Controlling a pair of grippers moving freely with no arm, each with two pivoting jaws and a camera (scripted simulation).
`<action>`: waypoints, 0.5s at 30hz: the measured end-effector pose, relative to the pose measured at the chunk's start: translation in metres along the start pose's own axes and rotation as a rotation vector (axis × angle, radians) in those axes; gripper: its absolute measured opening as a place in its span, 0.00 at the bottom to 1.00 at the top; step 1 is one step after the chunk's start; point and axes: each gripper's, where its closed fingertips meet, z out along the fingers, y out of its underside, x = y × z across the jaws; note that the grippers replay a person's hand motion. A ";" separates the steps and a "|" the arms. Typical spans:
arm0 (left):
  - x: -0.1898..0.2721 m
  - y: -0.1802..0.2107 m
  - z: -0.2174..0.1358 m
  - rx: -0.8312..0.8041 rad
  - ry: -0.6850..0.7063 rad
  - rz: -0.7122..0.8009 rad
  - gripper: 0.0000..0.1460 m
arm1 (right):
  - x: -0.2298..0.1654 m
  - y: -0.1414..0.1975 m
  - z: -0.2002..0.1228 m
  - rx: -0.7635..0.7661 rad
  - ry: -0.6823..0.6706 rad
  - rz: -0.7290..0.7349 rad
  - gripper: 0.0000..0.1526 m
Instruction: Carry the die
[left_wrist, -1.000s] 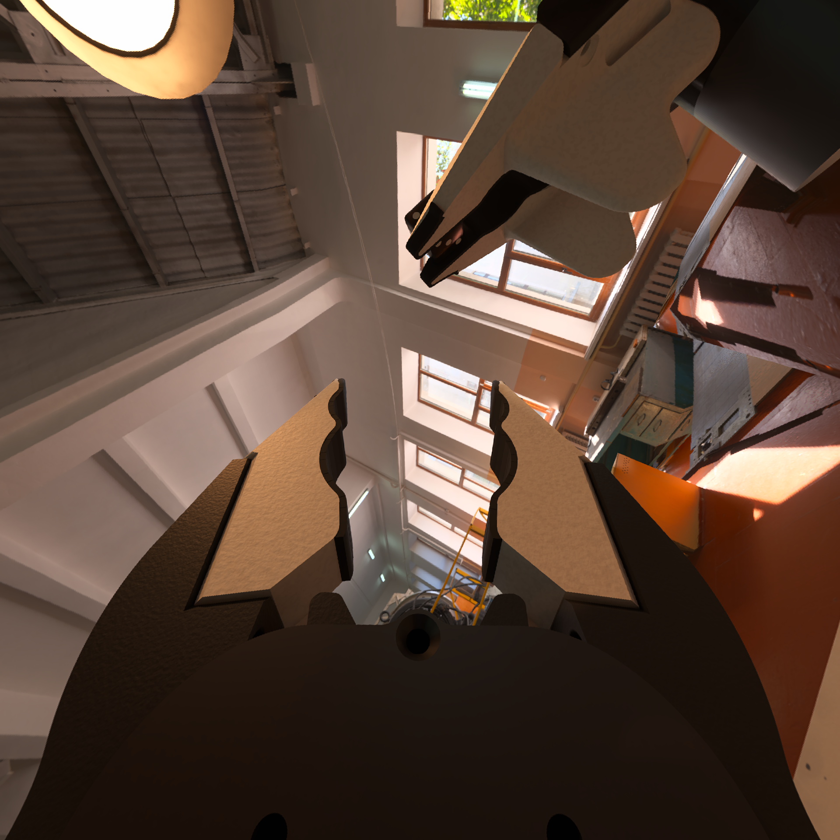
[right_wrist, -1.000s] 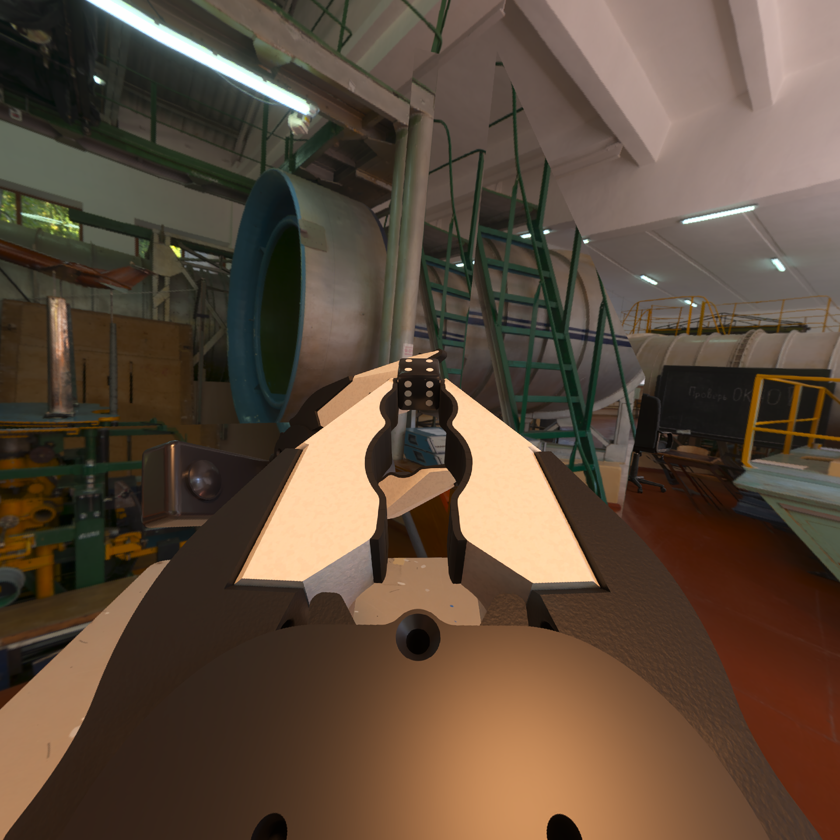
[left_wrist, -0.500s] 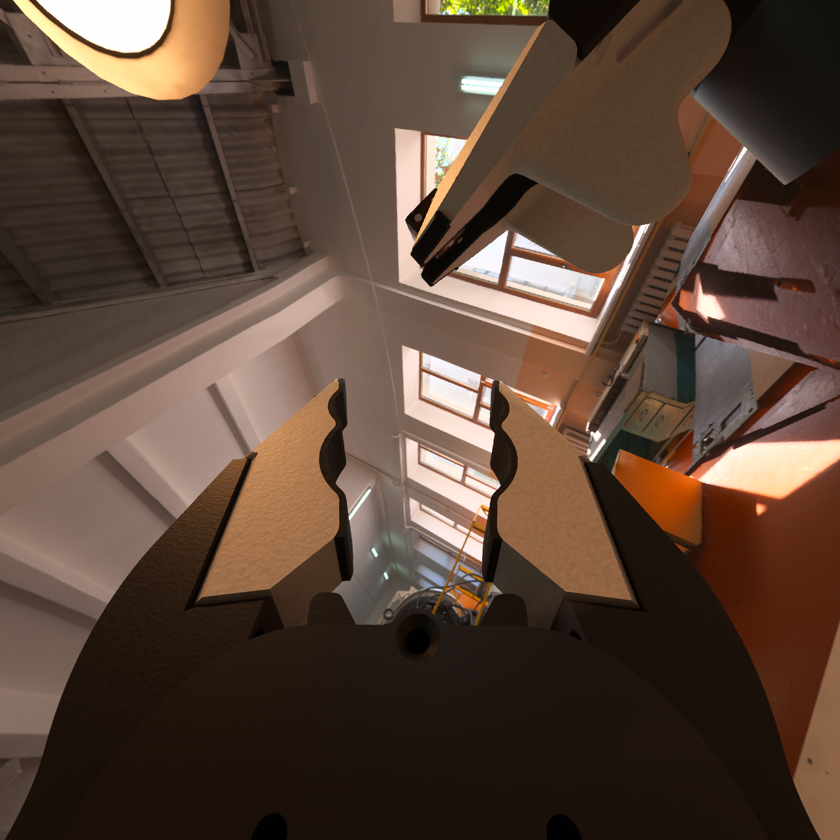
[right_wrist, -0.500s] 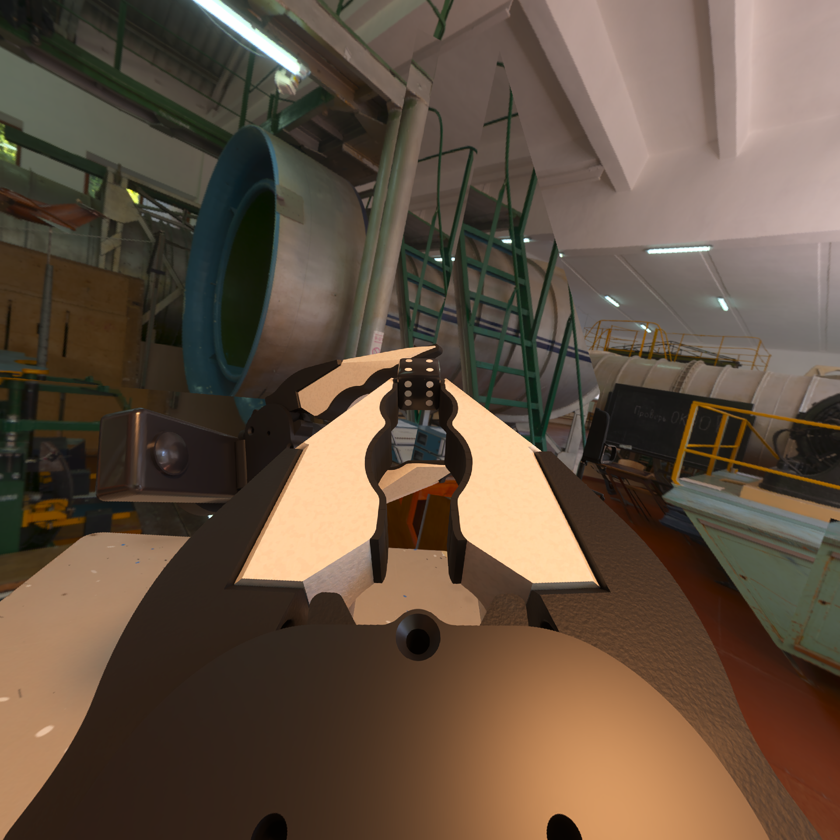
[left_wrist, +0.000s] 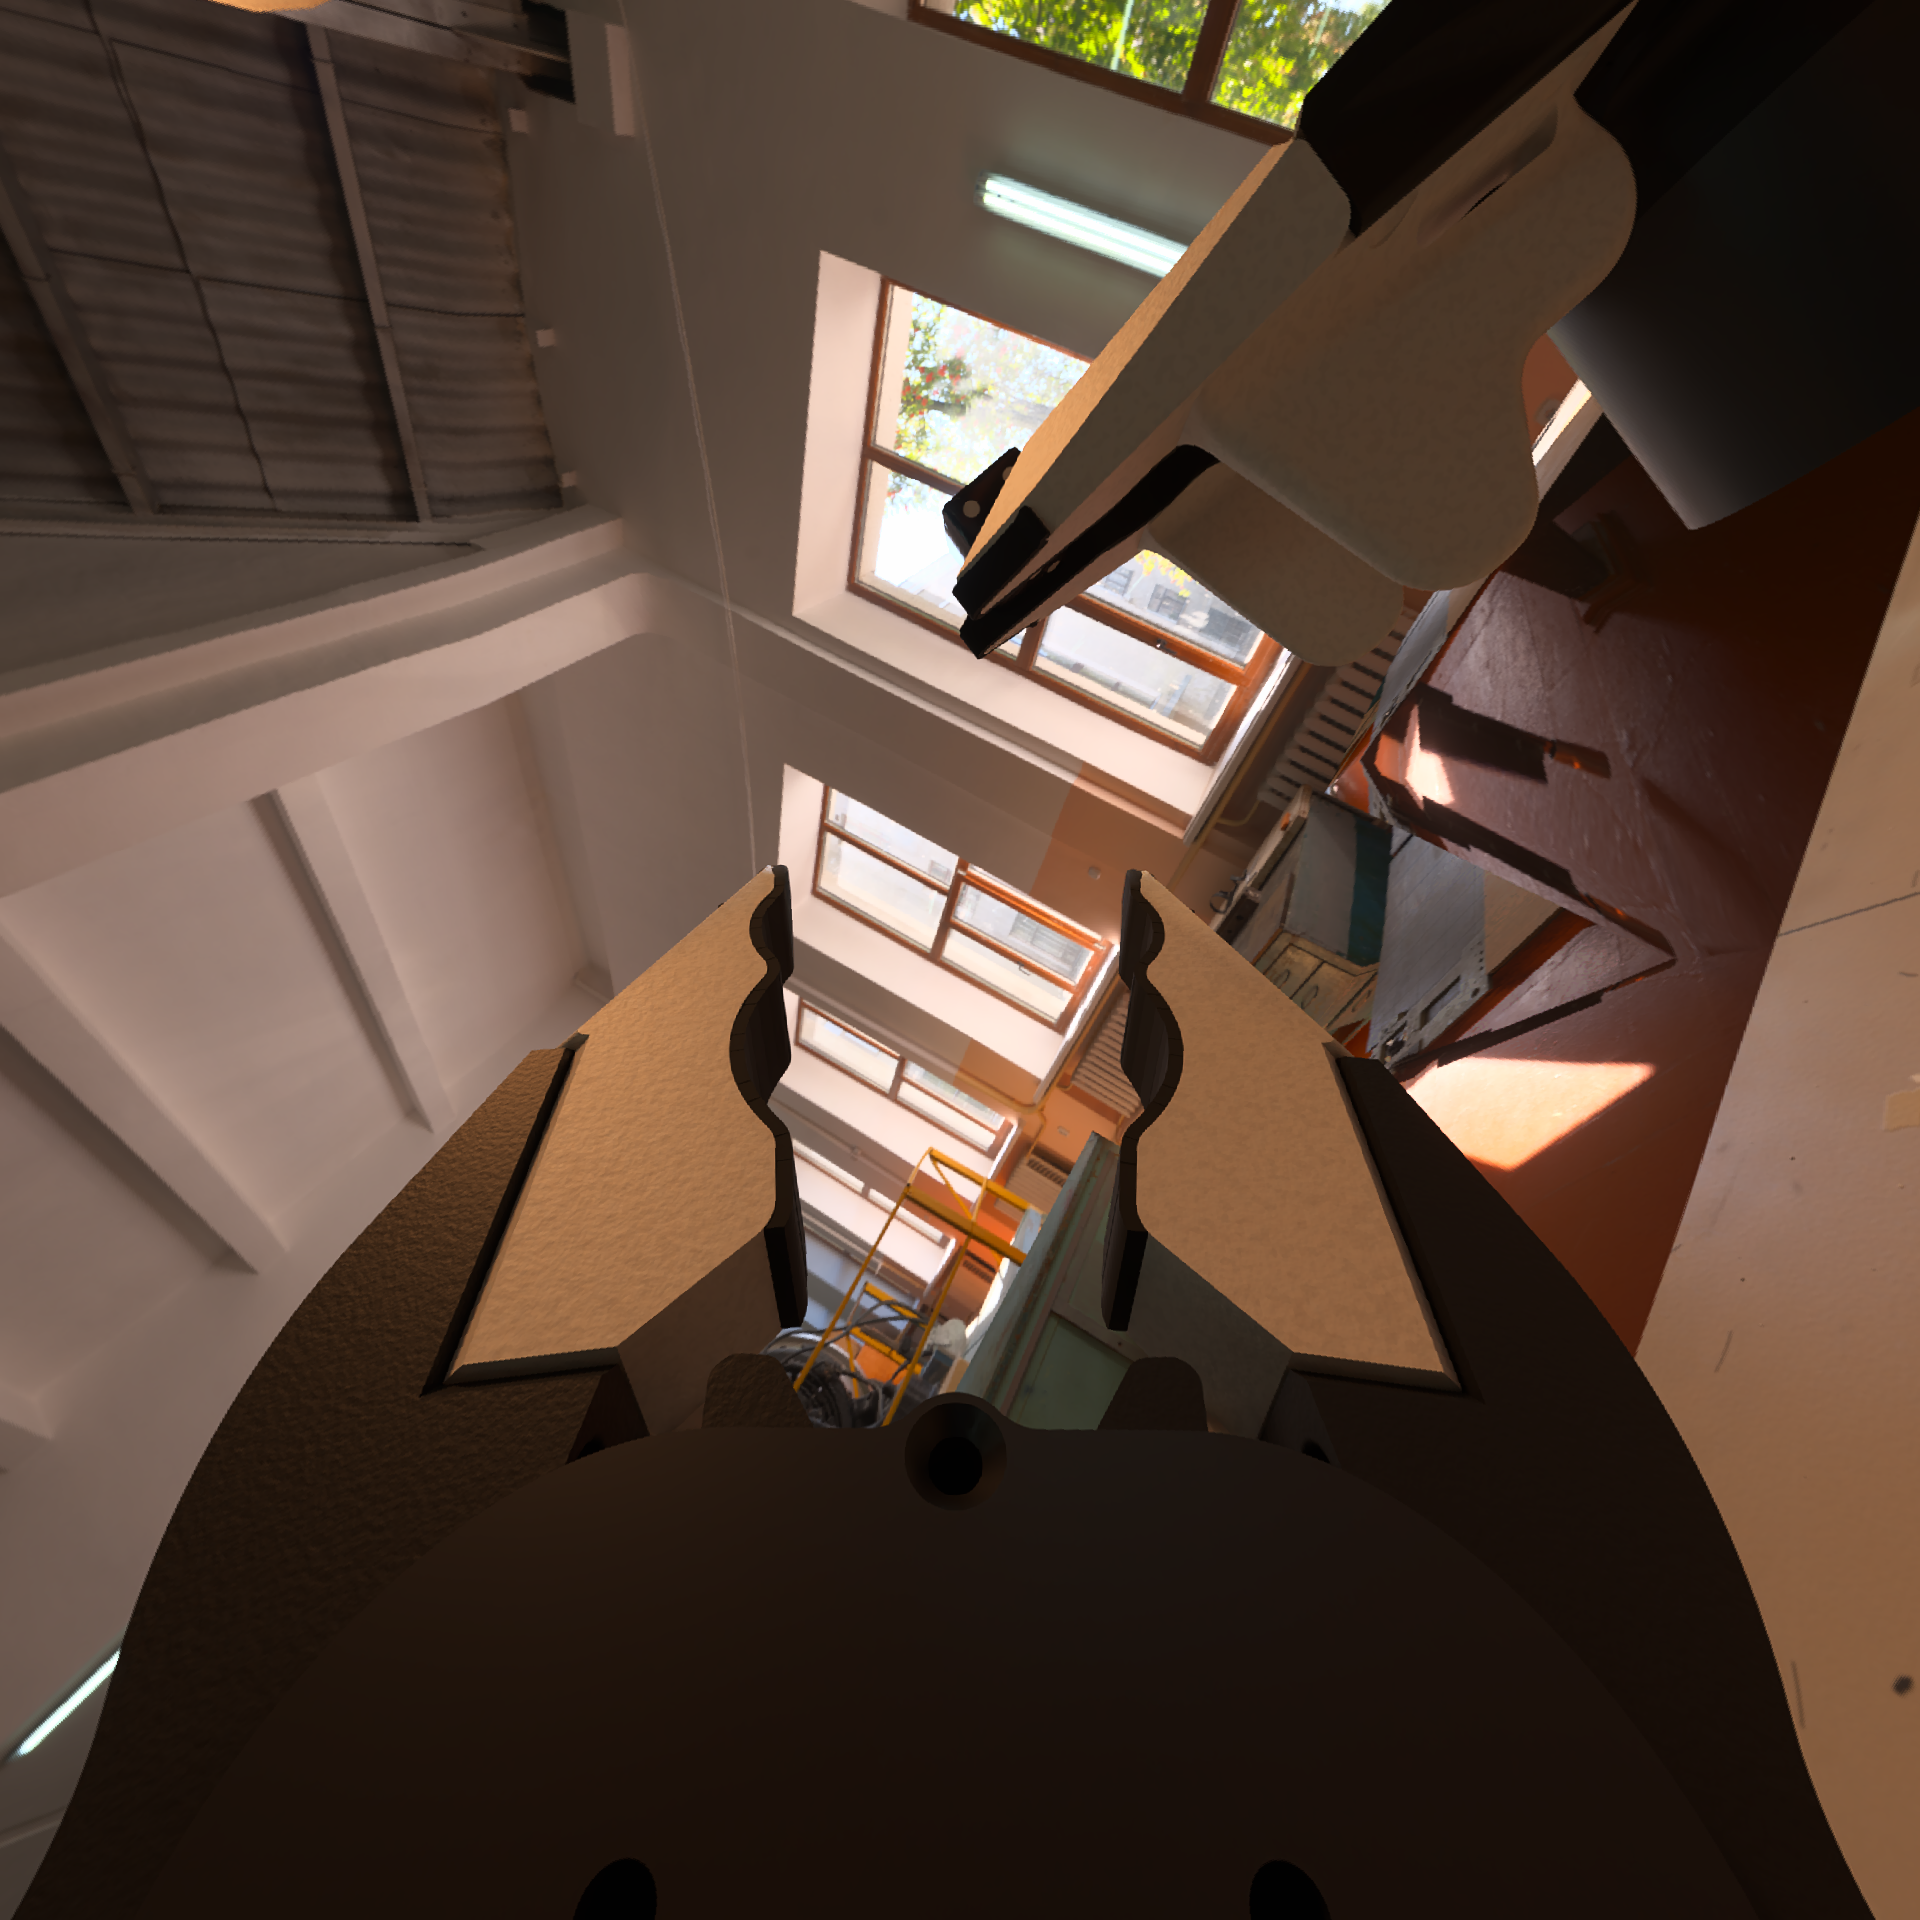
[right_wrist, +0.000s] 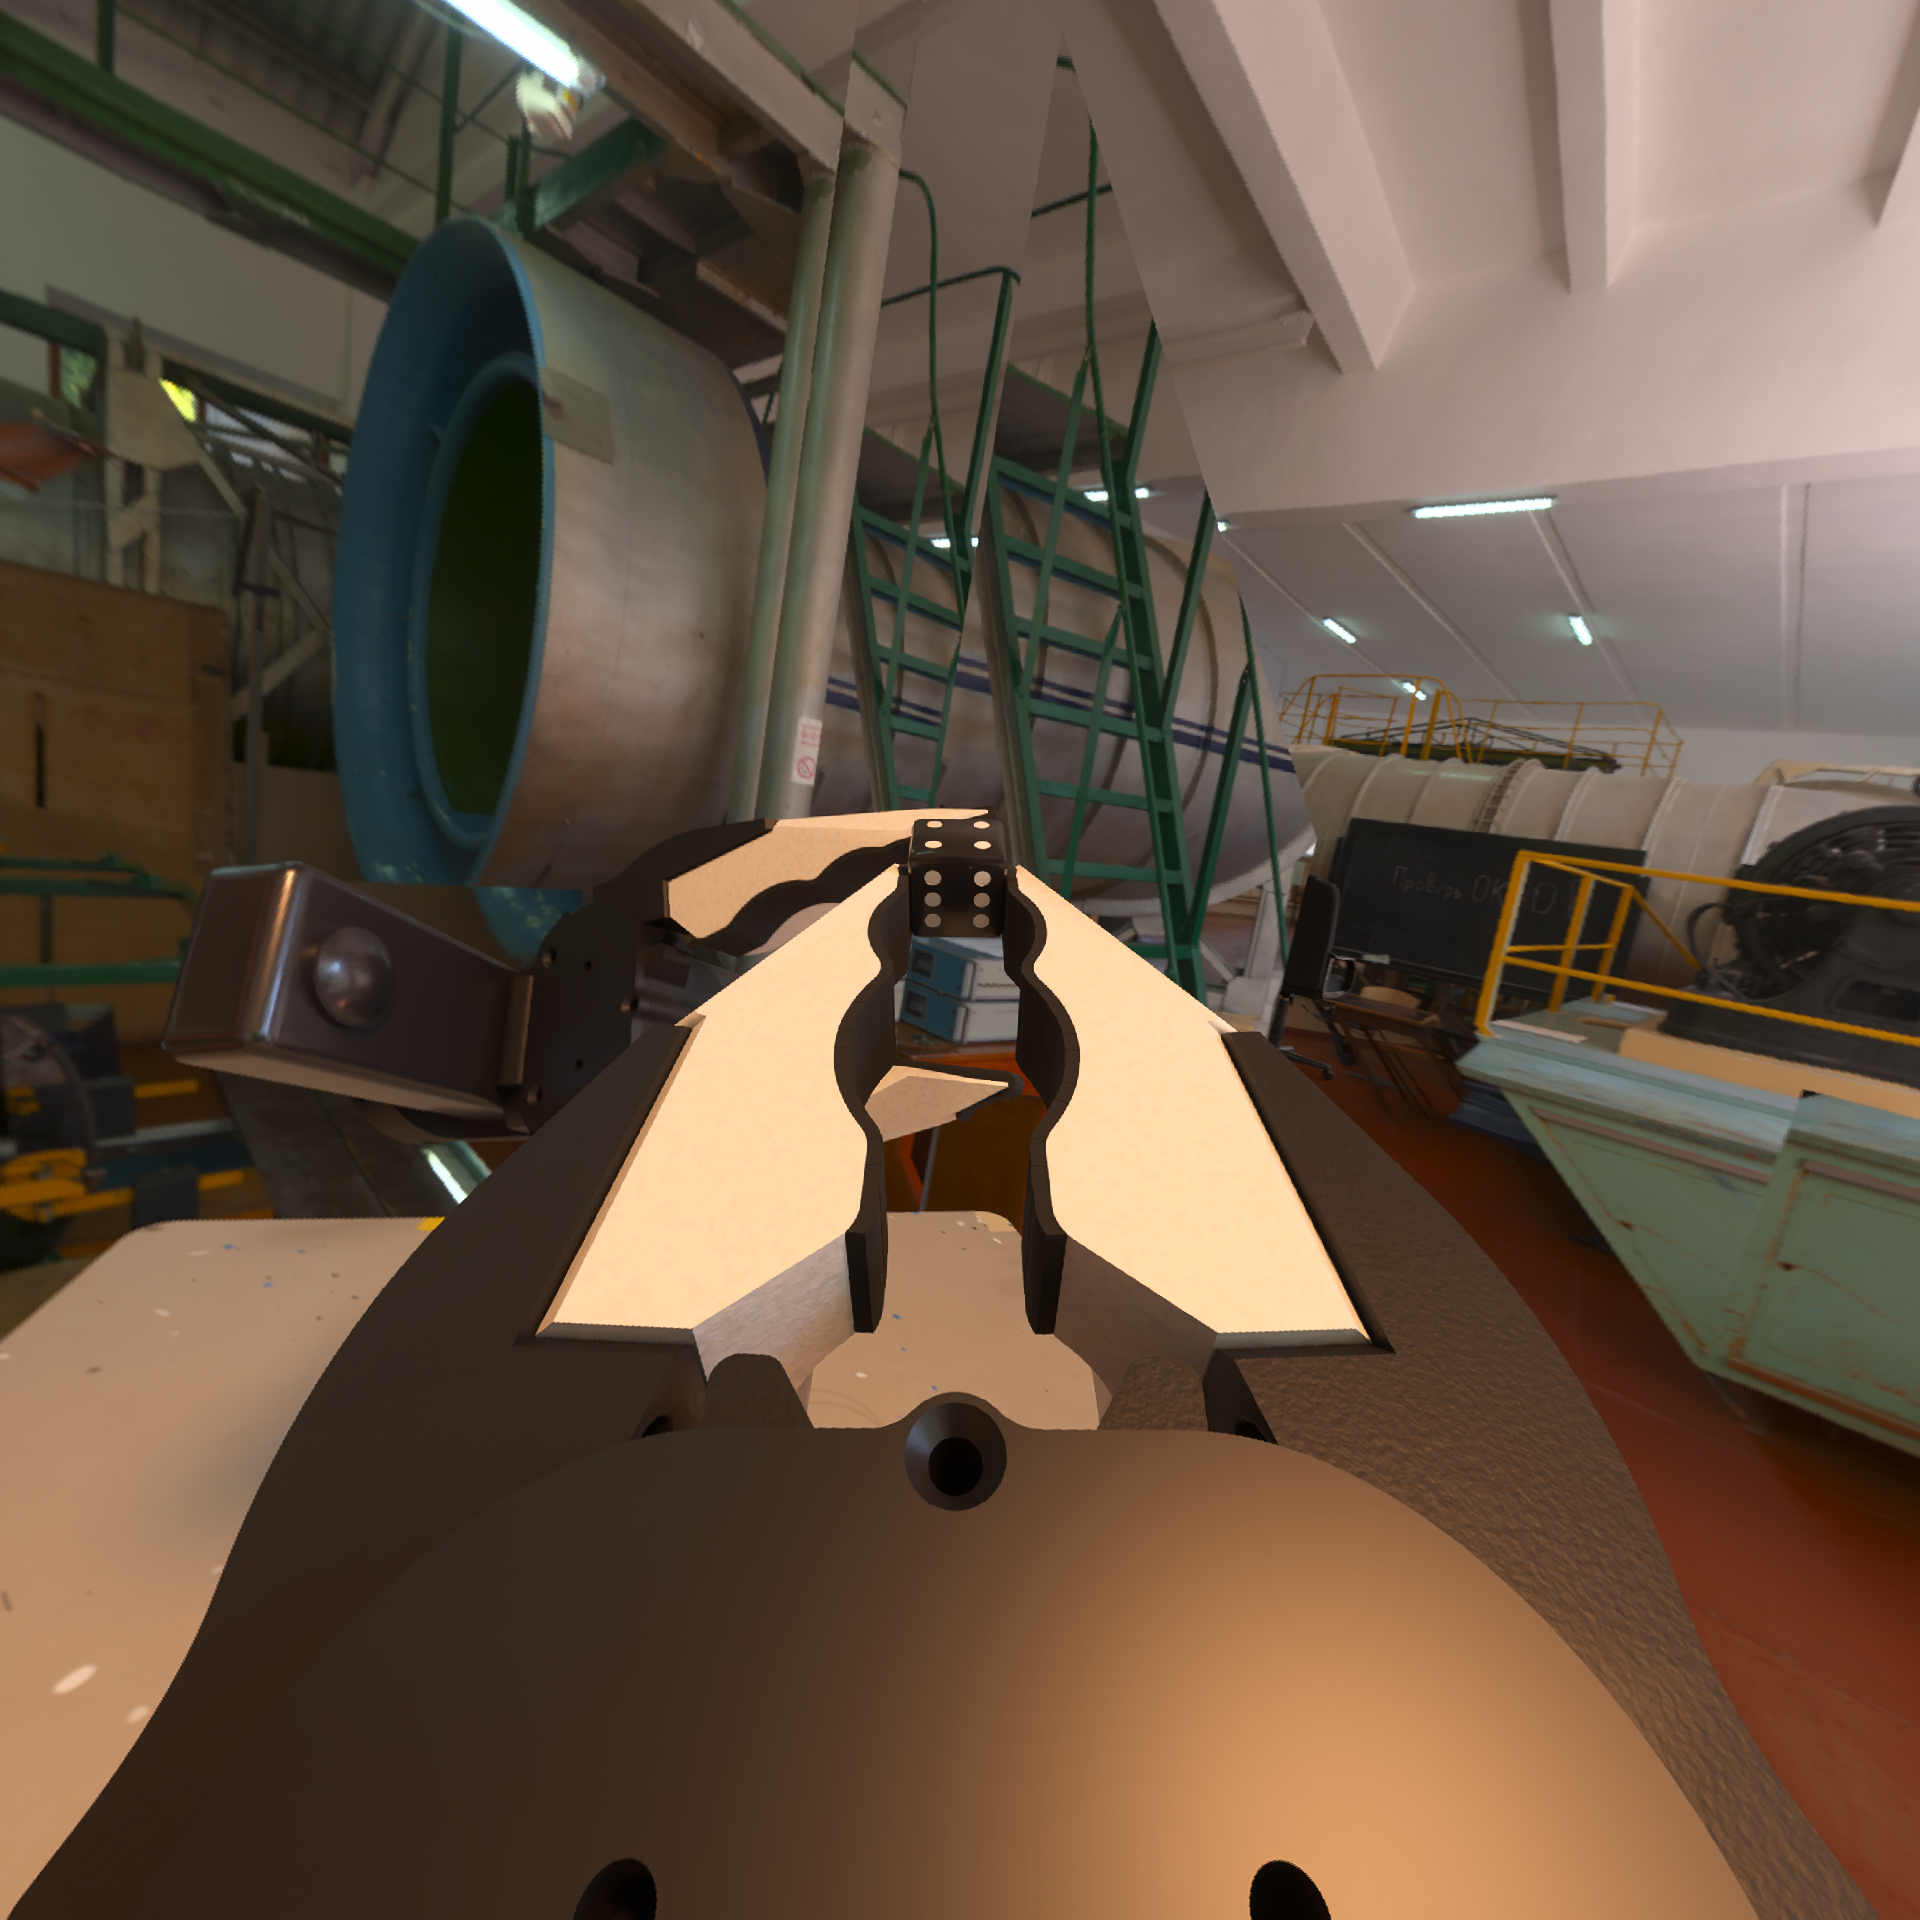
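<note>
The die (right_wrist: 957, 879) sits pinched at the right gripper (right_wrist: 957, 883) tips, dead ahead at 12 o'clock. The left gripper (left_wrist: 951, 904), jaws apart and empty, lies at the right's 10 o'clock.

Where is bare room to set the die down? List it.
Bare beige tabletop lies left of the right gripper and below its fingers. Crowded at the tips: the die is pinched there, and the open left gripper sits just beyond.
</note>
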 end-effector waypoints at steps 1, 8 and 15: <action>0.000 0.000 0.000 -0.002 -0.006 0.004 0.44 | 0.000 0.000 0.000 0.009 -0.004 0.017 0.11; -0.002 0.014 -0.002 -0.057 -0.039 0.136 0.44 | 0.008 0.010 0.005 0.082 -0.028 0.263 0.11; 0.018 0.023 0.004 -0.075 0.110 -0.155 0.44 | 0.024 0.020 0.001 0.066 0.052 0.317 0.11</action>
